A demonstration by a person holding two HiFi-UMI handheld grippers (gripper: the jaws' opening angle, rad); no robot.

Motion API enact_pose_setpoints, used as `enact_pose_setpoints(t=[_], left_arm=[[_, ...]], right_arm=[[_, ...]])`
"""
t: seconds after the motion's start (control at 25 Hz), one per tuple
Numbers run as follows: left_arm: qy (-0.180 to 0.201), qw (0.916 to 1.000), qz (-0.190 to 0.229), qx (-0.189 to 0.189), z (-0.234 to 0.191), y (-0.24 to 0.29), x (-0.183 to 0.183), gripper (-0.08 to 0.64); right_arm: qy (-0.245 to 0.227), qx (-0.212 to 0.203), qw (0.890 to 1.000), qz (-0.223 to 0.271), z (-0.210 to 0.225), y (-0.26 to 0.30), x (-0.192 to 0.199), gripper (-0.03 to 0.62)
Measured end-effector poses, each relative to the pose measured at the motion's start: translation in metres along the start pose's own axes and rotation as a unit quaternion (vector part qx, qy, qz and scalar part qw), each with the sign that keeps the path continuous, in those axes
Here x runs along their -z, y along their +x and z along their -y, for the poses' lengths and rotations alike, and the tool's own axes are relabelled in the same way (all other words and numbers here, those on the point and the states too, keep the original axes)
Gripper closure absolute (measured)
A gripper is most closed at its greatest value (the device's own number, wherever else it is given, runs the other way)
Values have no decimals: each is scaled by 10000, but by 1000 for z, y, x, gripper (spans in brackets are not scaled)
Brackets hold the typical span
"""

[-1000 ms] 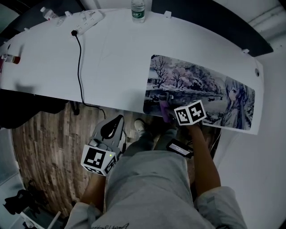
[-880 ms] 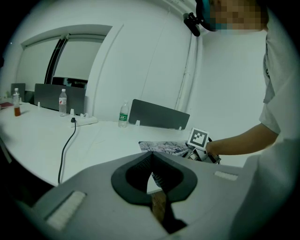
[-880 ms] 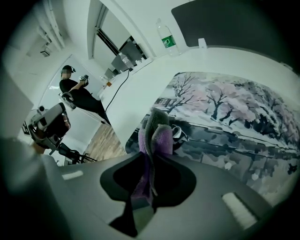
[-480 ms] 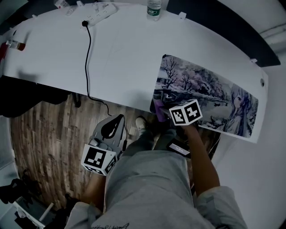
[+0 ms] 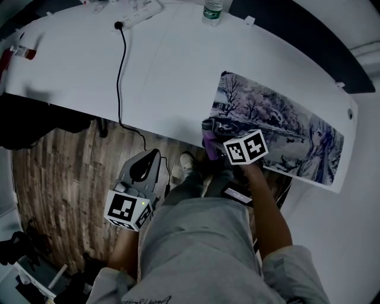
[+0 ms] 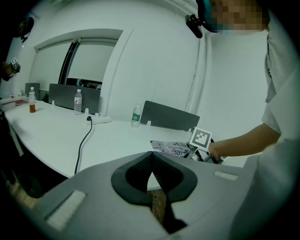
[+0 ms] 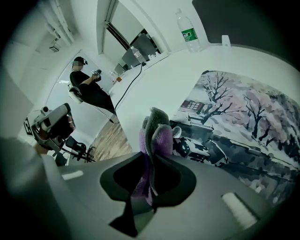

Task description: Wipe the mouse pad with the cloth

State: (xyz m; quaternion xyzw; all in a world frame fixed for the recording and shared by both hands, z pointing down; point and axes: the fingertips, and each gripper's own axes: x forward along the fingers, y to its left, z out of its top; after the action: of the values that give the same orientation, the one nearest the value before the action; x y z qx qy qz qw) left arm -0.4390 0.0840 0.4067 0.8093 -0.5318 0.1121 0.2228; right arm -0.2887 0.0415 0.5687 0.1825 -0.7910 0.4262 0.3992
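- The white desk (image 5: 166, 77) curves across the room in front of the person. A water bottle (image 5: 212, 12) stands at its far rim at 12 o'clock, and a black cable (image 5: 120, 77) trails off the near edge.
- The mouse pad (image 5: 279, 122), printed with a wintry tree scene, lies flat on the right half of the desk. Seen from the person's head, its long axis runs roughly 9 to 3 o'clock, with the right end dipping toward 4.
- The right hand-held gripper (image 5: 212, 139) sits at the pad's near-left corner, just over the desk edge. Almost the whole pad stretches away from it toward 3 o'clock, so I'd judge the coming stroke should sweep rightward along that long axis.
- The left hand-held gripper (image 5: 151, 161) hangs below the desk edge over the wooden floor (image 5: 59, 184), at about 7 o'clock from the pad and well apart from it. Its own view shows the jaws pressed together with nothing between them. It is plainly the farther of the two, so the right arm looks like the one to do the wiping.
- The cloth (image 7: 157, 133), a purple-grey bunch, is pinched in the right hand-held gripper's jaws and sticks out past the tips at the pad's left end. I cannot tell whether it is pressing on the pad.
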Motion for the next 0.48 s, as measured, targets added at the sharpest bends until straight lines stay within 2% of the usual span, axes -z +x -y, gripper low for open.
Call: enact_pose_setpoints(t=[0.48], left_arm=[[134,9999,99,4,22,8,-10,541]], right_arm=[[-284,-18,9993,249,7,-26,2,518]])
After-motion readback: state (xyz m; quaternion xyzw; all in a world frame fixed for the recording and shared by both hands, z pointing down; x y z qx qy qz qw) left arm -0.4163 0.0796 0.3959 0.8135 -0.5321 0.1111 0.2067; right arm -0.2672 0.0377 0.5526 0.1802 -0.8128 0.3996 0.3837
